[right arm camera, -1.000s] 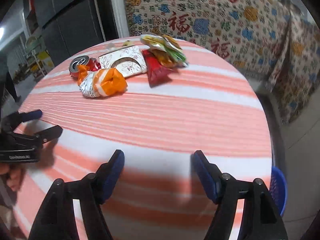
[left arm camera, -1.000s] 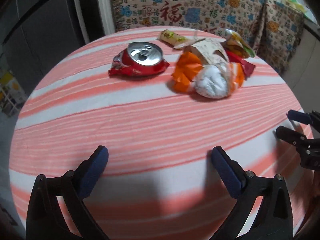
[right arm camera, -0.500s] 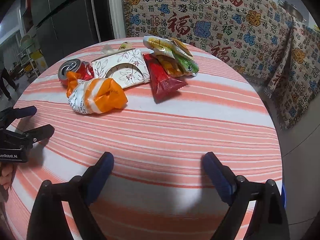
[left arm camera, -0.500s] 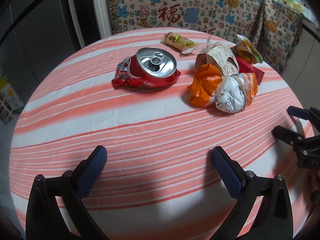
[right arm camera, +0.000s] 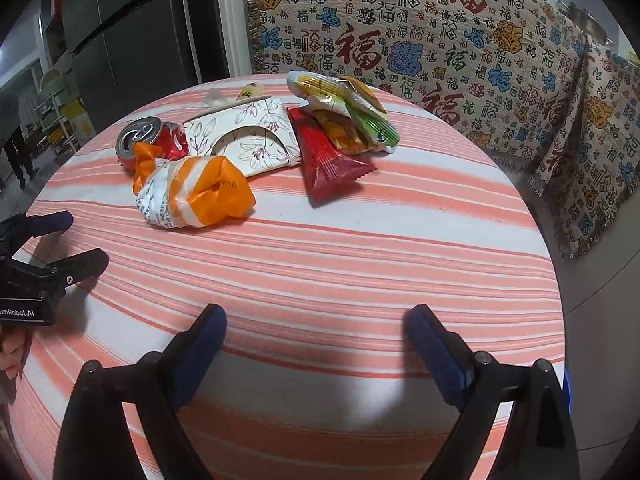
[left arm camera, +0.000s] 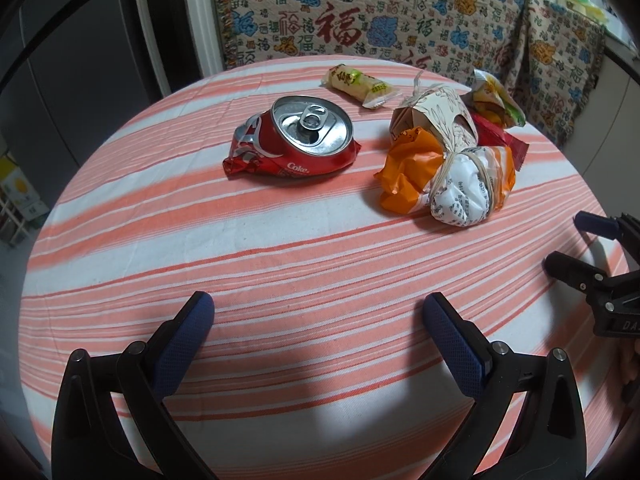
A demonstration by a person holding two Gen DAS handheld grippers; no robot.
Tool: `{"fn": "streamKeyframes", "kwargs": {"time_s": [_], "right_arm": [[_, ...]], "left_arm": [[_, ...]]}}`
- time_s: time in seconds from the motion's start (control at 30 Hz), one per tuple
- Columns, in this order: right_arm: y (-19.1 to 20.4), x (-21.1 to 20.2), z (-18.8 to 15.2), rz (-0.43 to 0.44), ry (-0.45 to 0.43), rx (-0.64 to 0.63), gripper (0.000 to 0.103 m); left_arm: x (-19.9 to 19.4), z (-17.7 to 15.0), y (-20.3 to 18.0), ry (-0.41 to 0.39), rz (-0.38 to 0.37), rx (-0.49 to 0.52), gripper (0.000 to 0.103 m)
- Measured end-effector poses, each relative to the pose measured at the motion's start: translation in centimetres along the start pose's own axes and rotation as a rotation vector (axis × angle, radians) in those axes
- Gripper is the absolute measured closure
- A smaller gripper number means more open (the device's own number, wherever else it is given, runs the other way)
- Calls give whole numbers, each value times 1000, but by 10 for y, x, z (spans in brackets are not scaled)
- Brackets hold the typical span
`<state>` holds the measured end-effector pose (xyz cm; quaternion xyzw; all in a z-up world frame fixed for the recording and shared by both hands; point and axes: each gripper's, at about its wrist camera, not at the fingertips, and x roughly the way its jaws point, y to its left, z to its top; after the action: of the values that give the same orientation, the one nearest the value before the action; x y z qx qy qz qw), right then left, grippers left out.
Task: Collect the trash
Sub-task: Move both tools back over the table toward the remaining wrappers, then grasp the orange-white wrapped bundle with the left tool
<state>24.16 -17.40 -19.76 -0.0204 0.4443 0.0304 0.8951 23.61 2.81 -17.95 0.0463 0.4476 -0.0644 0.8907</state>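
While jaws gape wide, left gripper (left arm camera: 318, 320), right gripper (right arm camera: 316, 330) hold nothing.

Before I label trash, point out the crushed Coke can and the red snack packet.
Crushed Coke can (left arm camera: 308, 130), left wrist view, on its silver lid.
Red snack packet (right arm camera: 326, 160), right wrist view, mid-body.

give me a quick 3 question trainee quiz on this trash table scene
1. True or false: the crushed red Coke can stands upright.
2. Which lies nearest the right tool? A) the can B) crumpled orange-and-white plastic bag C) yellow-green snack packet
3. Fill in: both the right tool and the left tool are ____ and hold nothing.

Key: 1 false, it is flattened on the striped tablecloth; 2 B; 3 open.
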Motion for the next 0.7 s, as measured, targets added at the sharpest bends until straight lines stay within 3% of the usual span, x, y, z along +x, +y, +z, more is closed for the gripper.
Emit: {"fn": "streamKeyframes", "kwargs": {"time_s": [0.1,0.2,0.3,0.37,0.43,0.57,0.7], "right_arm": [[0,-1,0,3,0,1,8],[-1,0,0,8,1,-5,8],[-1,-2,-3,12,1,-12,8],[-1,-3,-4,15,2,-18,8],[-1,-6,-6,16,5,-23,8],[-8,-12,-13,18,12,-24,8],[-20,-16,-18,9,17,-8,8]], "left_arm": [[-8,6,-2,-19,-30,43,2],[-29,30,-9,-127,-139,63,1],[-26,55,-30,-132,-233,134,1],[-12,70,-50,-134,-241,219,1],[7,80,-62,-94,-247,258,1],[26,76,-78,27,-332,339,7],[2,50,-81,110,-502,429,16]]}}
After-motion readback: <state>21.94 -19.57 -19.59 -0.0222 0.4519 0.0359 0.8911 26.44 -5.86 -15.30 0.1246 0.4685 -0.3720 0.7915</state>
